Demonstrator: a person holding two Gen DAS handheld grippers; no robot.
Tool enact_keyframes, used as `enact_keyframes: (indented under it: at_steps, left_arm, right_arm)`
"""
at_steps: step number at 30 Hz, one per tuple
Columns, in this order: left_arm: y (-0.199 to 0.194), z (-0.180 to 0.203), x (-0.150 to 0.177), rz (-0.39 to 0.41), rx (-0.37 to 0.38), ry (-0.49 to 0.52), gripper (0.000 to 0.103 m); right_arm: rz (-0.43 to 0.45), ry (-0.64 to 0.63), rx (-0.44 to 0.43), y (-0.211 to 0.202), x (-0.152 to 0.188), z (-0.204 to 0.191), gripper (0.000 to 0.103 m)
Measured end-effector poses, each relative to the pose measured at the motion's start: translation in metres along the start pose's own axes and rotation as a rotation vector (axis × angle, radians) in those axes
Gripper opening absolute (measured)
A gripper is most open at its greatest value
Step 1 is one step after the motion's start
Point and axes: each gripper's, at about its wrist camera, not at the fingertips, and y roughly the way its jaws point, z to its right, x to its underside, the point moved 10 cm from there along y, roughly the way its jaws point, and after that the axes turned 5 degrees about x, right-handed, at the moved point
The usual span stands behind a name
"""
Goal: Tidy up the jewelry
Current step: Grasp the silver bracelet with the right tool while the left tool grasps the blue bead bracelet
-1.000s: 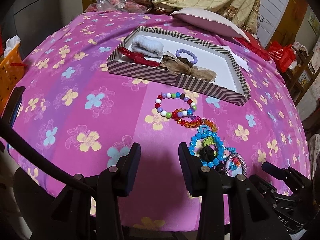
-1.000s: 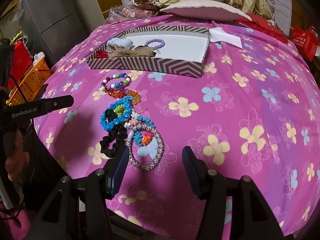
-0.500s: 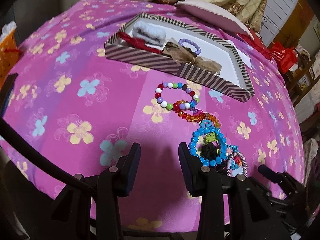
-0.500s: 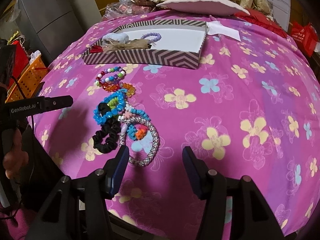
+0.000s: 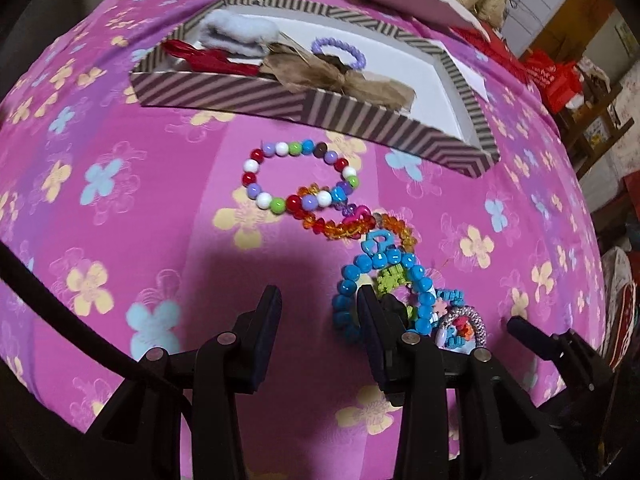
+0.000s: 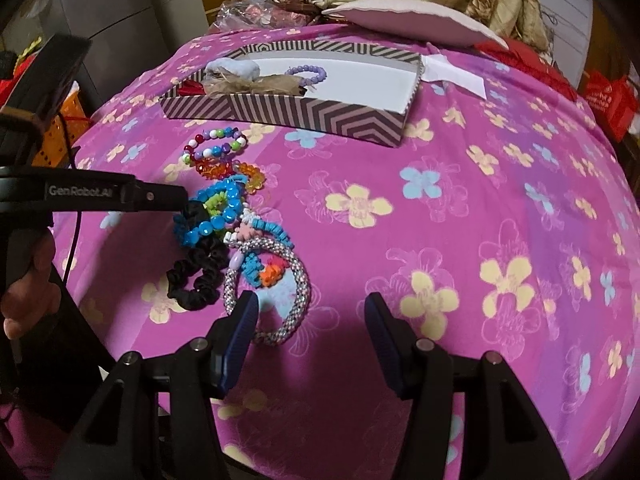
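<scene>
A pile of bracelets lies on the pink flowered cloth: a multicolour bead bracelet (image 5: pixel 298 180) (image 6: pixel 216 145), an orange bead bracelet (image 5: pixel 352 226), a blue bead bracelet (image 5: pixel 380 280) (image 6: pixel 214 212), a black scrunchie (image 6: pixel 196 276) and a silver woven bangle (image 6: pixel 276 284). A striped box (image 5: pixel 320 108) (image 6: pixel 304 112) behind them holds a purple bracelet (image 5: pixel 339 51) (image 6: pixel 308 73), a brown bow and a red item. My left gripper (image 5: pixel 318 316) is open, low, just left of the blue bracelet. My right gripper (image 6: pixel 310 322) is open, its left finger over the silver bangle.
A pink cushion (image 6: pixel 404 20) and a floral blanket lie behind the box. A white paper (image 6: pixel 454 74) lies beside the box's right end. An orange basket (image 6: pixel 60 128) stands off the left edge. Red bags (image 6: pixel 608 100) stand at the far right.
Both grippers have moved forward and lower toward the bracelet pile. The left gripper's tips now reach the blue bracelet. Nothing has been picked up.
</scene>
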Motion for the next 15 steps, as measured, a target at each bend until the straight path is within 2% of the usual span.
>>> enact_keyframes:
  at_steps: [5,8,9,10,12,14,15]
  left_arm:
    - [0.005,0.005,-0.006,-0.001,-0.015,0.017,0.06]
    - [0.007,0.008,-0.007,0.0,-0.038,0.049,0.059]
    - [0.007,0.008,-0.008,0.003,-0.045,0.057,0.057]
    - [0.007,0.008,-0.008,0.009,-0.051,0.066,0.048]
    - [0.008,0.009,-0.008,0.003,-0.015,0.066,0.039]
    - [0.007,0.008,-0.009,-0.003,0.004,0.056,0.031]
    - [0.006,0.007,-0.009,-0.002,-0.001,0.057,0.031]
  right_arm:
    - [0.002,-0.013,-0.011,0.007,-0.003,-0.004,0.055]
    - [0.018,-0.031,0.019,0.01,-0.006,-0.002,0.041]
    - [0.022,-0.037,0.029,0.01,-0.007,-0.001,0.034]
    - [0.025,-0.043,0.037,0.01,-0.008,0.0,0.027]
    - [0.031,-0.05,0.05,0.01,-0.009,0.004,0.017]
    - [0.028,-0.035,0.035,0.009,-0.009,0.007,0.01]
    - [0.026,-0.026,0.022,0.008,-0.008,0.008,0.008]
